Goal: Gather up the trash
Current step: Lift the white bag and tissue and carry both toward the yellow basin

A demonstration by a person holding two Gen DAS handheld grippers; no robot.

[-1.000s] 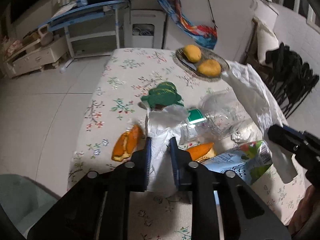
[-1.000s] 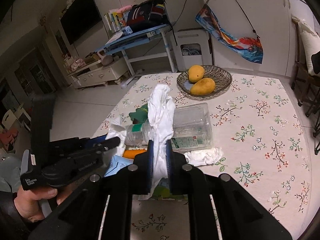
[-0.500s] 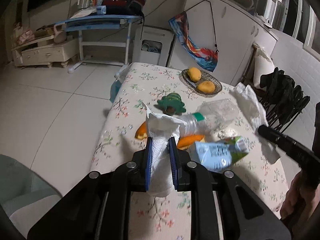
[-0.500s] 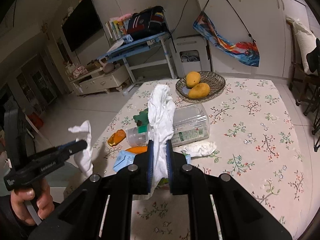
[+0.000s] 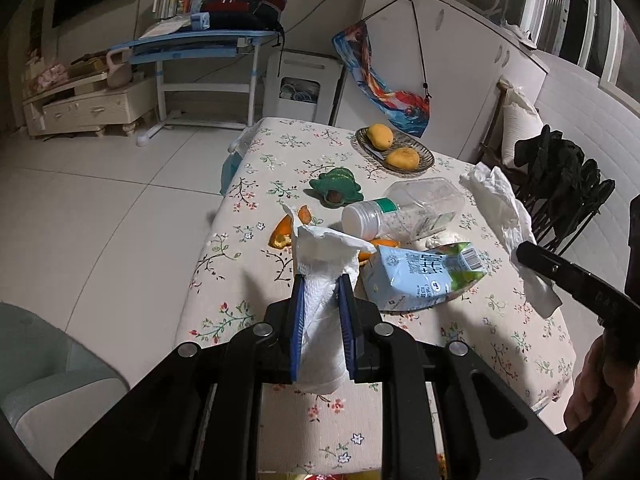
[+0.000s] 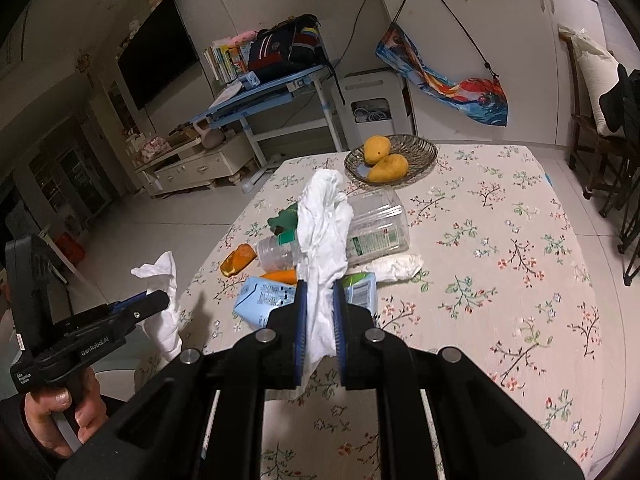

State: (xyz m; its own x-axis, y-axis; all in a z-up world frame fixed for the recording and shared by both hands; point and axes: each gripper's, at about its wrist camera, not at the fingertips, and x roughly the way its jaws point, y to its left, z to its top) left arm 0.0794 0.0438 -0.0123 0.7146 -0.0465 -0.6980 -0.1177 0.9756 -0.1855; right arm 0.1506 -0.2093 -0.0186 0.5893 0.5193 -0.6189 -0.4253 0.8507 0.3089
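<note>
My left gripper (image 5: 322, 286) is shut on a white paper towel (image 5: 324, 256) and holds it above the near left edge of the floral table (image 5: 256, 280). My right gripper (image 6: 320, 292) is shut on a crumpled white tissue (image 6: 324, 220), lifted above the table. On the table lie a clear plastic bottle (image 5: 404, 212), a blue milk carton (image 5: 424, 276), orange peel (image 5: 286, 228), a green dish (image 5: 336, 188) and another white tissue (image 6: 394, 266). The right gripper also shows at the right of the left wrist view (image 5: 524, 254).
A woven bowl with two mangoes (image 5: 394, 150) stands at the table's far side. A pale bin or seat (image 5: 44, 364) is at the lower left on the floor. A chair with dark clothes (image 5: 560, 184) stands right of the table. A blue desk (image 5: 200, 46) is behind.
Both grippers have risen and pulled back from the table with their tissues still held. The trash pile now looks farther away in both views.
</note>
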